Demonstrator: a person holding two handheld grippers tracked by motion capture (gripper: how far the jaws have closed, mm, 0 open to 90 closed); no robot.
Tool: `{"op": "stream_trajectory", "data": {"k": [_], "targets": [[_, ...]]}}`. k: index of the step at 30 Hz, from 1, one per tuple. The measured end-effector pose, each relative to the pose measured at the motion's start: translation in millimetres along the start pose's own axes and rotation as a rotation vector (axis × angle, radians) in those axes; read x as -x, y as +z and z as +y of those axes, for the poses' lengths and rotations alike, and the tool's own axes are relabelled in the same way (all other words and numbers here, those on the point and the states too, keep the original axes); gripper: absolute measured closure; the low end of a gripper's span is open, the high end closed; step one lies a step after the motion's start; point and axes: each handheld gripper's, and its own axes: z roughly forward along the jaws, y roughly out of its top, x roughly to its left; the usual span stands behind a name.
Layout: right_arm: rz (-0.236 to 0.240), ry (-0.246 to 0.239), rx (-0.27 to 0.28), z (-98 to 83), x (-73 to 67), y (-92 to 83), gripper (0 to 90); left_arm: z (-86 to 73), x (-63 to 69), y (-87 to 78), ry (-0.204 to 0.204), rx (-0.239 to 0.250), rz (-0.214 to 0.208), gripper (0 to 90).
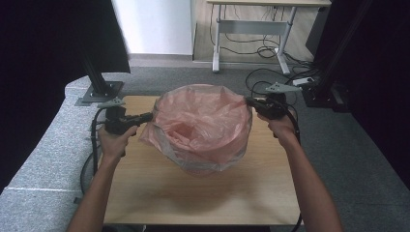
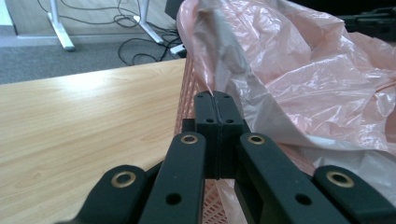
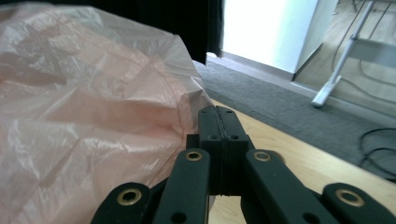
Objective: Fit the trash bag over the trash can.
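Observation:
A thin, translucent pink plastic bag (image 1: pixel 203 121) is draped into and over a round pink basket (image 1: pixel 210 162) at the middle of the wooden table (image 1: pixel 193 193). My left gripper (image 1: pixel 151 116) is at the bag's left rim. In the left gripper view its jaws (image 2: pixel 215 95) are shut, with a fold of the bag (image 2: pixel 299 70) pinched at their tip and the basket's lattice wall (image 2: pixel 187 88) just beyond. My right gripper (image 1: pixel 247 100) is at the bag's far right rim. Its jaws (image 3: pixel 217 109) are shut, with the edge of the bag (image 3: pixel 93 116) drawn to them.
Bare tabletop lies in front of the basket and to its left (image 2: pixel 84 121). Grey carpet surrounds the table. Black stands (image 1: pixel 99 87) rise at the back left and back right. A desk frame (image 1: pixel 251 29) and loose cables (image 1: pixel 266 48) are on the floor behind.

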Motion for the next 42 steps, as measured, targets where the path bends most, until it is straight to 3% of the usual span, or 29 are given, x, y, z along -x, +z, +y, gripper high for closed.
{"op": "stream_trajectory", "data": {"k": [2,11,16,19,23,25,27,28,31,35,38,42], "targets": [[-0.019,-0.006,-0.015,-6.4,0.8,6.2,89.7,0.0,0.1,4.7,0.007,-0.017,0.012,89.9],[0.072,0.037,-0.033,-31.7,-8.4,41.8,89.8,-9.5,-8.1,40.9,-0.031,-0.075,-0.024,90.0],[0.106,0.071,-0.017,-37.6,-7.6,49.1,89.8,-11.0,-15.3,52.5,-0.065,-0.089,-0.043,90.0],[0.12,0.084,-0.013,-39.2,-6.0,52.8,89.8,-11.6,-16.5,54.9,-0.065,-0.094,-0.042,90.0],[0.133,0.09,-0.012,-40.3,-3.6,49.7,89.7,-12.7,-19.9,47.7,-0.057,-0.106,-0.045,90.0],[0.127,0.07,-0.015,-40.8,-3.2,44.9,89.7,-14.0,-25.7,36.4,-0.055,-0.073,-0.042,89.8],[0.11,0.058,-0.013,-42.2,-2.0,39.4,89.4,-12.4,-29.9,22.9,-0.042,-0.043,-0.045,82.6],[0.092,0.059,-0.012,-42.5,-0.5,35.6,85.1,-11.0,-30.9,17.8,-0.036,-0.03,-0.044,76.1],[0.05,0.072,0.009,-40.9,5.8,26.4,70.2,-2.0,-32.1,-5.0,-0.022,0.041,-0.013,67.7],[0.006,0.095,0.052,-31.1,15.7,12.1,60.2,13.4,-29.5,-17.8,0.005,0.064,0.004,60.5],[0.031,0.104,0.096,-17.7,18.5,1.7,53.8,23.0,-25.1,-15.4,0.028,0.061,-0.006,55.9],[0.118,0.092,0.114,-2.6,14.1,-3.2,45.2,34.5,-18.5,0.0,0.072,0.007,-0.037,48.4]]}}
